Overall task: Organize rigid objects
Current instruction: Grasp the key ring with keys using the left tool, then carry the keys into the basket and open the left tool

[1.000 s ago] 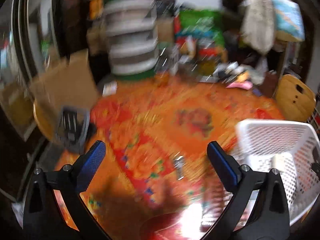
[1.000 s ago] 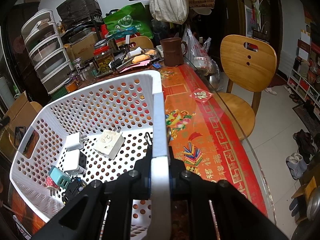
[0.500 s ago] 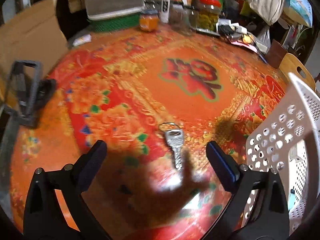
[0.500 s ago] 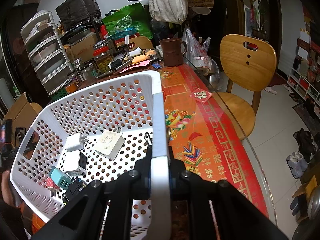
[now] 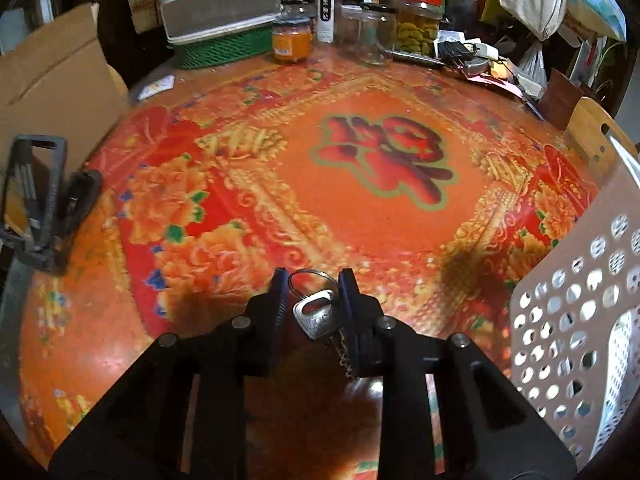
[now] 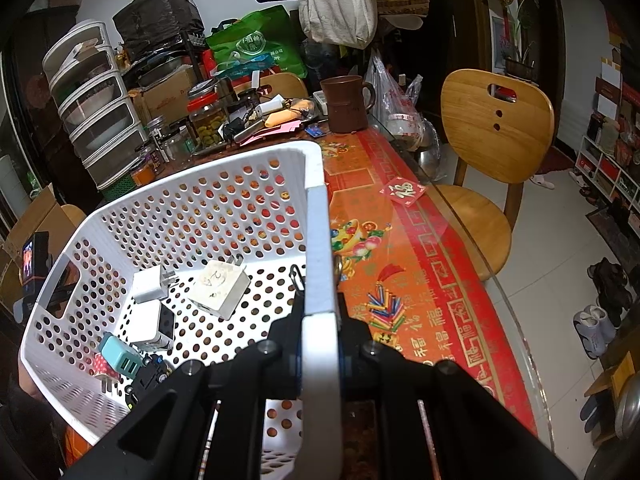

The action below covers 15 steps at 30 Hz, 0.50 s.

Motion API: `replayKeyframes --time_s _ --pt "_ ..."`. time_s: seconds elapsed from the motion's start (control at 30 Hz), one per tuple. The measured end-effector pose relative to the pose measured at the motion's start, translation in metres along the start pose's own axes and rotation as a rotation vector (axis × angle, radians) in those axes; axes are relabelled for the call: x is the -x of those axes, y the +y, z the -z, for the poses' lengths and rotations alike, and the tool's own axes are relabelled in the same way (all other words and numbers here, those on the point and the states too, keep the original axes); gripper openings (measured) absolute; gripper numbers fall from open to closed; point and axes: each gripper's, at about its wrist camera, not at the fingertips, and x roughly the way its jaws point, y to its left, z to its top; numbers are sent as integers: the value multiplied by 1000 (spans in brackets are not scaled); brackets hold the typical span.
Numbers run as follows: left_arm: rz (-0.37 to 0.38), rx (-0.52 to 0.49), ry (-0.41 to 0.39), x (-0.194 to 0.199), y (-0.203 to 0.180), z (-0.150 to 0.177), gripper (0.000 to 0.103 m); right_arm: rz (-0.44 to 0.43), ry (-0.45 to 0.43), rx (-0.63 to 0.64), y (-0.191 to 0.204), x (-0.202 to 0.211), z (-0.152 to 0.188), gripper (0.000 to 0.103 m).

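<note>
A silver key (image 5: 316, 316) on a wire ring lies on the orange patterned tablecloth (image 5: 360, 200), tilted between the pads of my left gripper (image 5: 313, 284). Its jaws are closing; the ring spans the gap and touches both pads. The white perforated basket (image 5: 560, 320) stands just right of the key. In the right wrist view my right gripper (image 6: 318, 300) is shut on the near wall of the basket (image 6: 200, 208). Inside it lie several chargers, among them a white one (image 6: 219, 286) and a teal one (image 6: 120, 358).
Glass jars (image 5: 416, 26) and a drawer unit (image 5: 220, 0) crowd the table's far edge. A black stand (image 5: 36, 200) and a cardboard box (image 5: 52, 80) sit at the left. A brown mug (image 6: 344, 104) and a wooden chair (image 6: 496, 128) are beyond the basket.
My left gripper dropped down over the key and its jaws went from wide apart to nearly together around it; the key now tilts. The right gripper and basket stayed put.
</note>
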Motion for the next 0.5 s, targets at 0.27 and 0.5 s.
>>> replayKeyframes --time_s 0.27,0.5 --pt "-6 18 -95 48 23 3 23 0 -1 0 0 0 0 10" --pt "-98 23 -277 121 38 13 23 4 1 3 1 0 -1 10"
